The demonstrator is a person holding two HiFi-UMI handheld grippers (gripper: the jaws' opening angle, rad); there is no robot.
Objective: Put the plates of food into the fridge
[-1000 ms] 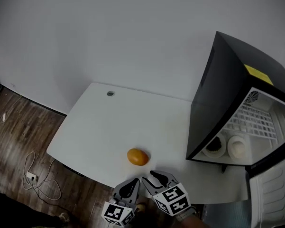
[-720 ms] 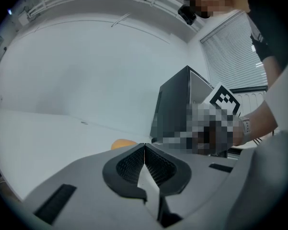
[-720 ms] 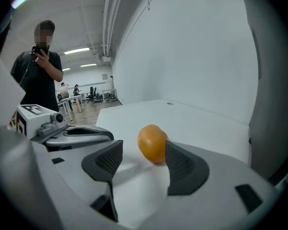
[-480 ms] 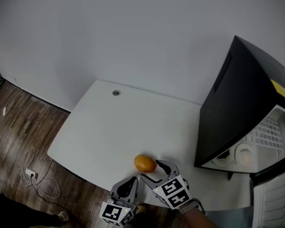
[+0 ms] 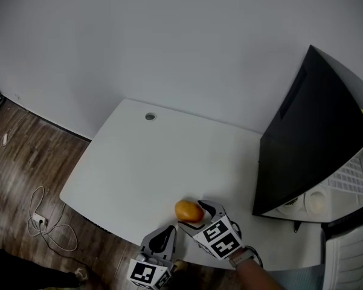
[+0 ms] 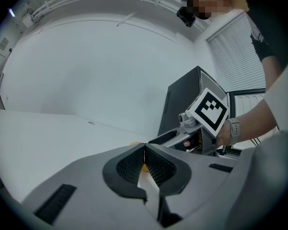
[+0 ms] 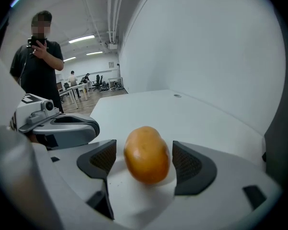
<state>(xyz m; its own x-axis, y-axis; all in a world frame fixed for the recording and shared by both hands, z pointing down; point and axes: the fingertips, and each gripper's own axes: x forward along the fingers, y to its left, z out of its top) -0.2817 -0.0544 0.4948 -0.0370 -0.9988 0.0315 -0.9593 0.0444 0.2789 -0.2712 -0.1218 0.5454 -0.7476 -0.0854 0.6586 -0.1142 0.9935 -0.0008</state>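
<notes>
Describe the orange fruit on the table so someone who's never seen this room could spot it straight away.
Start at the white table beside the black fridge. Close to the table's near edge, left of the fridge, lies the fruit. It is smooth, oval and orange, the only coloured thing on the white top.

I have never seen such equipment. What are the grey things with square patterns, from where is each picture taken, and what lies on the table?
No robot: a person holds a gripping tool in each hand. One picture is taken from the person's head, the other two from the tools themselves. On the white table are an orange fruit and a black fridge, open, with plates inside. The right tool has just been opening its jaws; the fruit lies between them, not gripped. The left tool is shut and empty.
</notes>
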